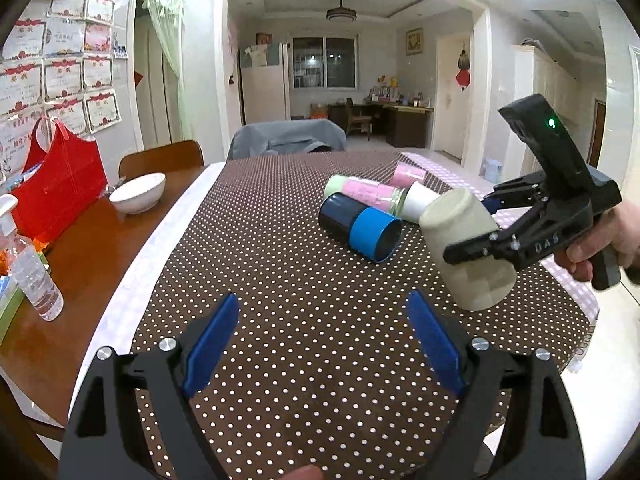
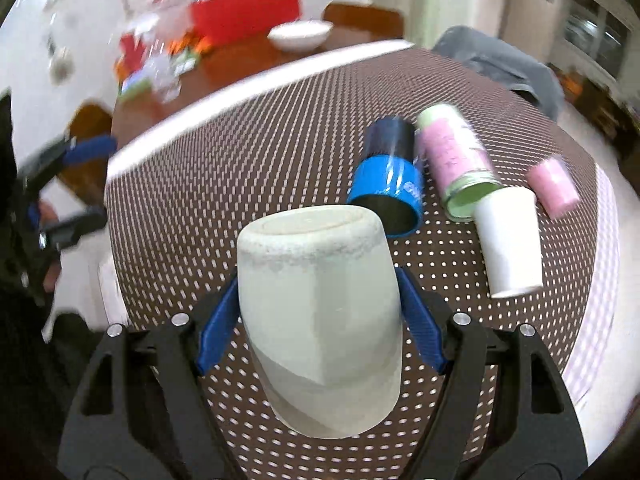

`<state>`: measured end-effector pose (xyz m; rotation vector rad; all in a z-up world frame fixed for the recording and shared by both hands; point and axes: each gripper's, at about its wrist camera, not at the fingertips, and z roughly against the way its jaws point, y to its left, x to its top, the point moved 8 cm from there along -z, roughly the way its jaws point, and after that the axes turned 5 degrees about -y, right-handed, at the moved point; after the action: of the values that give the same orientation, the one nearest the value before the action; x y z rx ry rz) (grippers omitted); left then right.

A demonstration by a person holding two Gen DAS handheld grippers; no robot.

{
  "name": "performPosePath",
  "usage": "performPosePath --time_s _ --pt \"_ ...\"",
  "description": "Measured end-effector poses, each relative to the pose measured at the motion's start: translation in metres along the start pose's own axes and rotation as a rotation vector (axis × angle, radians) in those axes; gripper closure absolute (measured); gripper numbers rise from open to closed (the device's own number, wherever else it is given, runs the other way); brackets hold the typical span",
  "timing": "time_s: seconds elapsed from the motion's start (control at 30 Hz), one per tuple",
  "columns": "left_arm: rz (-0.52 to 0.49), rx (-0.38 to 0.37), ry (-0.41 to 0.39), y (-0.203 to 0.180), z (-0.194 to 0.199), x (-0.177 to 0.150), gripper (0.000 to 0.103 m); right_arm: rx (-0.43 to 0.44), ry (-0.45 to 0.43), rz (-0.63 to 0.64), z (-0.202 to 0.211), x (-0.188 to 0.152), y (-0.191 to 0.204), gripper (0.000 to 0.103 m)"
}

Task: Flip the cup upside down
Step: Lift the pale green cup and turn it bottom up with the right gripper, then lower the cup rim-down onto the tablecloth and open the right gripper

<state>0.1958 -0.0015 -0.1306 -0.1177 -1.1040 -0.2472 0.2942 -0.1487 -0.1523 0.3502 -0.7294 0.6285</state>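
My right gripper (image 2: 318, 292) is shut on a pale cream cup (image 2: 320, 312), its blue pads on the cup's two sides. The cup is tilted with its base turned up and away and its mouth down toward the table. In the left wrist view the same cup (image 1: 466, 244) hangs just above the dotted cloth at the right, held by the right gripper (image 1: 486, 224). My left gripper (image 1: 322, 336) is open and empty, low over the cloth in front of me. It also shows blurred at the left edge of the right wrist view (image 2: 76, 182).
A blue and black cup (image 1: 360, 226), a pink and green tumbler (image 1: 366, 192), a white paper cup (image 1: 420, 200) and a pink cup (image 1: 408, 174) lie on their sides on the brown dotted tablecloth (image 1: 280, 280). A white bowl (image 1: 138, 192), red bag (image 1: 60, 192) and bottle (image 1: 36, 276) stand at the left.
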Motion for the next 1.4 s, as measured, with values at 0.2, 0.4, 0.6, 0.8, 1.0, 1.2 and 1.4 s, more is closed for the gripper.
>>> performPosePath --time_s 0.2,0.4,0.6,0.8,1.0,1.2,1.4 --pt "-0.003 0.004 -0.026 -0.006 0.017 0.000 0.018 -0.016 -0.207 -0.205 0.024 0.012 0.000 0.029" --pt "0.003 0.010 -0.041 -0.007 0.030 -0.004 0.018 -0.102 -0.403 -0.341 0.039 0.014 0.002 0.029" --pt "0.019 0.016 -0.059 -0.001 0.040 -0.003 0.018 -0.202 -0.489 -0.384 0.031 0.007 0.004 0.029" --pt "0.041 0.010 -0.074 0.002 0.044 -0.003 0.018 -0.261 -0.514 -0.413 0.017 -0.002 0.006 0.029" --pt "0.048 0.006 -0.081 0.003 0.046 -0.003 0.018 -0.296 -0.507 -0.417 0.007 -0.005 0.008 0.029" --pt "0.053 0.001 -0.079 0.003 0.046 -0.004 0.018 -0.310 -0.479 -0.402 -0.002 -0.005 0.009 0.029" --pt "0.053 0.000 -0.078 0.004 0.045 -0.003 0.018 -0.307 -0.437 -0.406 -0.013 -0.010 0.009 0.028"
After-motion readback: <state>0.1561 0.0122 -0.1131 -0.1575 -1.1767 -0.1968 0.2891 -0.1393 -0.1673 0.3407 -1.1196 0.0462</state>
